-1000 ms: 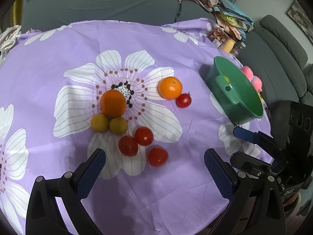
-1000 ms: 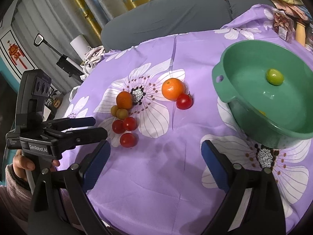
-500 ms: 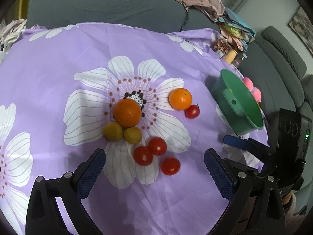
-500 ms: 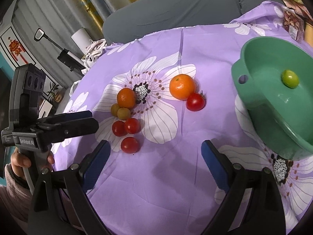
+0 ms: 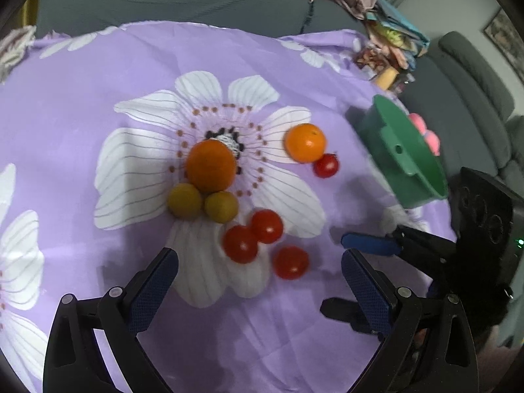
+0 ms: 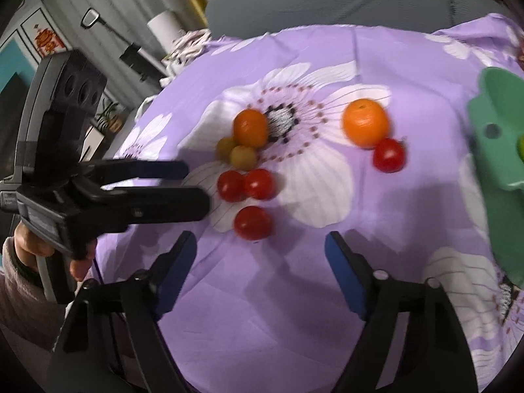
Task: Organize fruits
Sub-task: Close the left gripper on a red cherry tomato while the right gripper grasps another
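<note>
Fruits lie loose on the purple flowered cloth (image 5: 82,104); a green bowl (image 5: 406,160) sits at its edge, toward two o'clock in the left wrist view. Only one small green fruit (image 6: 520,145) shows inside the bowl, so sorting looks barely begun.

Left gripper (image 5: 258,275) is spread wide and empty. At its twelve o'clock, just ahead of the fingertips, sit three red tomatoes: a touching pair (image 5: 252,234) and a single one (image 5: 290,262) nearest the right-hand finger. Beyond them, two yellow-green fruits (image 5: 203,204) rest against a large orange (image 5: 211,165). A second orange (image 5: 305,142) with a fourth tomato (image 5: 326,165) touching it lies at one o'clock.

Right gripper (image 6: 260,255) is also wide open and holds nothing. The single tomato (image 6: 252,222) lies dead ahead at its twelve o'clock, nearly between the fingertips. My judgement is that this gripper is the nearer one and the single tomato is its likely pick. Being round, the tomato has no long axis, so approach angle matters little.

A white label on the left gripper's body, seen in the right wrist view, is too blurred to read.
</note>
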{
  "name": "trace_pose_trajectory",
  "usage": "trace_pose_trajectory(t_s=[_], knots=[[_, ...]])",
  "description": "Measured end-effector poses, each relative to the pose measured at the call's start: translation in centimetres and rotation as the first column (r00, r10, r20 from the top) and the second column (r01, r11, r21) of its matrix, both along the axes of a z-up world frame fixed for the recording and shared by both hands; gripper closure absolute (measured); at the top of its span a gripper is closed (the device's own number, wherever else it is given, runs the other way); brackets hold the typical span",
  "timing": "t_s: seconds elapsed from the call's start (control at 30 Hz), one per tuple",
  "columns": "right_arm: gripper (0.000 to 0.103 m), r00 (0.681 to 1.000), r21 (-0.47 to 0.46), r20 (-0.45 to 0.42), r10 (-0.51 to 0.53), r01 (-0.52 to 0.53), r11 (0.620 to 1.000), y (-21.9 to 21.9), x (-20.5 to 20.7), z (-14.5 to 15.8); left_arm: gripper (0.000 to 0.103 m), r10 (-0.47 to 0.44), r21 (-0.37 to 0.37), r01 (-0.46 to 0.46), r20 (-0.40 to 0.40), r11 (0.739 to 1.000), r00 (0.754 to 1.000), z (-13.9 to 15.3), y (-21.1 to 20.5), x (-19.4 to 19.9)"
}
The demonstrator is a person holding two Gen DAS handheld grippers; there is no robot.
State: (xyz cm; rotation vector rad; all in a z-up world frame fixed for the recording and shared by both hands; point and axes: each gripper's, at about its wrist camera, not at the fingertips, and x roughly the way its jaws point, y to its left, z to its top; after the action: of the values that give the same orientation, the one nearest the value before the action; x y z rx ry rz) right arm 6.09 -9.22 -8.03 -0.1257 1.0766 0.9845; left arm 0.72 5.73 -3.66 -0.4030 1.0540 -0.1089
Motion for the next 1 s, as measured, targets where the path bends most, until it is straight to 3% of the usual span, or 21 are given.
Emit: trace_pose_trajectory(t_s=[0.17,0.27,0.37,0.53,0.83,0.9,1.0], knots=[[0.040,1.000,-0.036,-0.003,0.013,-0.013,0.999,1.4,0.0,-0.8,0.016,-0.026,0.050,0.026,0.005,0.998,1.000,-0.3,-0.5,0.2],[0.046,1.000,-0.054,0.010,0.023,-0.022,0.998,2.1,0.1,-0.9,0.029,-0.027,0.054,0.027,0.001,0.998,1.000,-0.7,-0.3,0.5],[0.052,0.999,-0.074,0.017,0.031,-0.030,0.997,3.1,0.2,-1.0,0.030,-0.016,0.024,0.016,0.002,1.000,1.000,-1.0,0.3,0.6],[0.072,0.998,-0.131,0.048,0.047,-0.040,0.991,4.5,0.4,-1.5,0.030,-0.007,0.021,0.007,0.002,1.000,1.000,-1.2,0.6,0.8],[0.073,0.998,-0.098,0.063,0.013,-0.007,0.995,1.4,0.6,-0.9,0.045,-0.077,0.121,0.079,-0.019,0.990,0.997,-2.1,-1.3,1.4],[0.073,0.998,-0.096,0.061,-0.001,0.007,0.995,0.6,0.7,-0.7,0.058,-0.091,0.126,0.094,-0.028,0.988,0.995,-2.3,-1.5,1.6],[0.072,0.999,-0.075,0.051,-0.016,0.020,0.997,-0.3,0.7,-0.3,0.059,-0.099,0.150,0.103,-0.035,0.983,0.994,-2.7,-1.9,1.9]])
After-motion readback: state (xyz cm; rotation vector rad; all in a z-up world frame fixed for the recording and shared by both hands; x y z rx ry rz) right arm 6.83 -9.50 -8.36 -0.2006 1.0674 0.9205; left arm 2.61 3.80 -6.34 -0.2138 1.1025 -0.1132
